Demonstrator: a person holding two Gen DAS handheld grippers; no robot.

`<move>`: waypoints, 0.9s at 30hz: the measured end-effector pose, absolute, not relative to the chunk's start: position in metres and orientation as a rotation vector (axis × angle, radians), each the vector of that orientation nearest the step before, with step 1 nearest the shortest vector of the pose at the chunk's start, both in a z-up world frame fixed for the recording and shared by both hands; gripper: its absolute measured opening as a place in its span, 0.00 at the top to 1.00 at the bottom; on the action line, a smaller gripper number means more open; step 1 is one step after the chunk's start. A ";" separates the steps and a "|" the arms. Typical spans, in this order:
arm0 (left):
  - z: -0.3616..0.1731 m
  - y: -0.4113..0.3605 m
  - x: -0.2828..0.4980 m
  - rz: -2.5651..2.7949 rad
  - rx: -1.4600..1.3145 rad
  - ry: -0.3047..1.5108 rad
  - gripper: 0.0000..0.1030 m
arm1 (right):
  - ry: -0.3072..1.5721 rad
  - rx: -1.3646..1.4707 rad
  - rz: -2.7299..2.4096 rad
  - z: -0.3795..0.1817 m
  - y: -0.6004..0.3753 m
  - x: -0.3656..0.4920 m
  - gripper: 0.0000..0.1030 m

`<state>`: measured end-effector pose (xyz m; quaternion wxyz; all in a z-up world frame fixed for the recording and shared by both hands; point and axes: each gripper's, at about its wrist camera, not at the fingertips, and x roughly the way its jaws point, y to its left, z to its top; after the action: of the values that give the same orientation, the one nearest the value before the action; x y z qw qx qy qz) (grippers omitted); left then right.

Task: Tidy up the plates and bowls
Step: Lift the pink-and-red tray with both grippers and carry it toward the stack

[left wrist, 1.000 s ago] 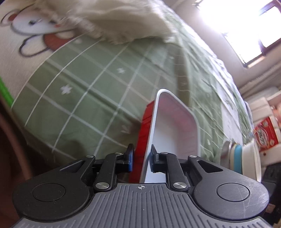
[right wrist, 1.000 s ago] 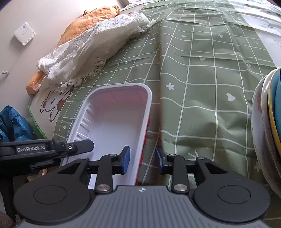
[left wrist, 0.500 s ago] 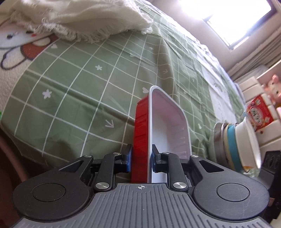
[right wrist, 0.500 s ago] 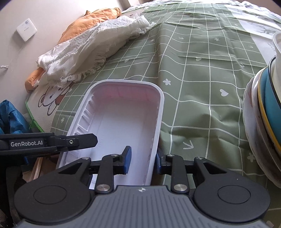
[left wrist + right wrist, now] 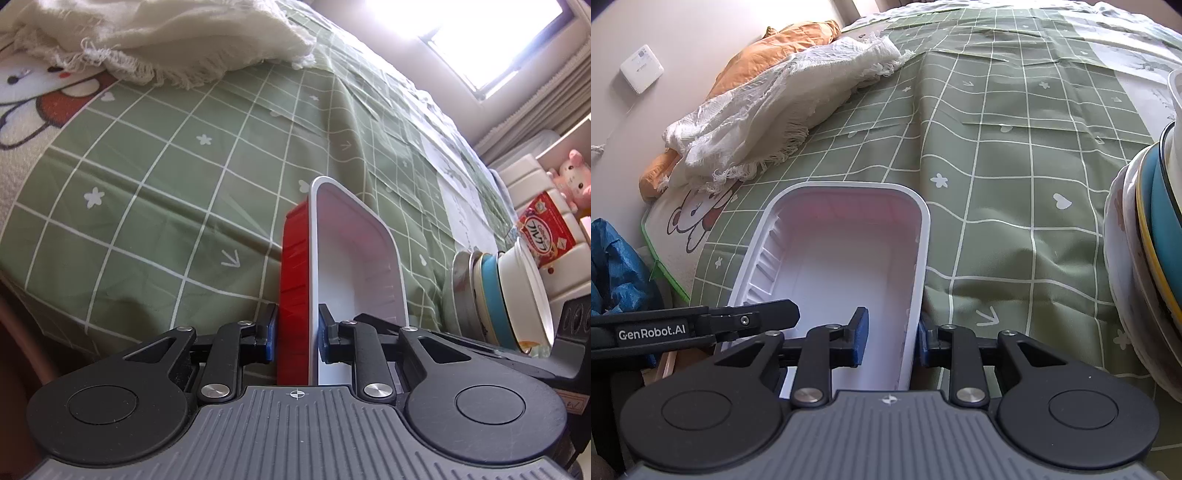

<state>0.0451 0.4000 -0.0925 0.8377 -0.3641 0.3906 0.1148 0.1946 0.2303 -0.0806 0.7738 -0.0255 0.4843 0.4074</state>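
Tray (image 5: 846,266) rests on green checked cloth (image 5: 1015,155), cream blanket (image 5: 783,114) beyond.

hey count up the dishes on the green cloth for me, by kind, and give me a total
Trays: 1, red outside and white inside, held by both grippers.
Stacked plates and bowls: about 4 in the stack, from the rims that show: metal, pale, blue, white. More may be hidden.
Total: about 5.

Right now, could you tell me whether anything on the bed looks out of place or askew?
Yes: a crumpled white cloth lies heaped over orange fabric at the green checked cover's far edge, nothing like dishware.
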 end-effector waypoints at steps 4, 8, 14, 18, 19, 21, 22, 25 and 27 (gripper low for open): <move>-0.087 0.397 0.044 0.257 -0.755 0.818 0.79 | 1.031 -0.050 0.893 -0.073 0.226 0.192 0.78; -0.064 0.389 0.042 0.269 -0.733 0.766 0.79 | 0.991 -0.018 0.914 -0.050 0.218 0.193 0.78; -0.003 0.367 0.045 0.256 -0.710 0.642 0.78 | 0.881 0.057 0.953 0.009 0.183 0.203 0.78; 0.046 0.334 0.069 0.196 -0.662 0.566 0.74 | 0.815 0.119 0.944 0.056 0.138 0.229 0.78; 0.056 0.324 0.077 0.168 -0.656 0.549 0.73 | 0.789 0.124 0.935 0.067 0.124 0.235 0.78; 0.073 0.301 0.094 0.113 -0.633 0.530 0.73 | 0.735 0.123 0.906 0.086 0.093 0.242 0.78; 0.079 0.290 0.103 0.084 -0.622 0.527 0.73 | 0.712 0.120 0.887 0.092 0.079 0.245 0.78; 0.084 0.255 0.133 0.007 -0.581 0.566 0.75 | 0.687 0.124 0.818 0.097 0.040 0.256 0.78; 0.079 0.237 0.149 -0.022 -0.557 0.611 0.77 | 0.694 0.136 0.790 0.093 0.021 0.264 0.78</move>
<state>0.1491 0.2374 0.0793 0.9157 -0.2708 0.2969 -0.0105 0.2644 0.0209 0.0925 0.8627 0.0650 0.3309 0.3769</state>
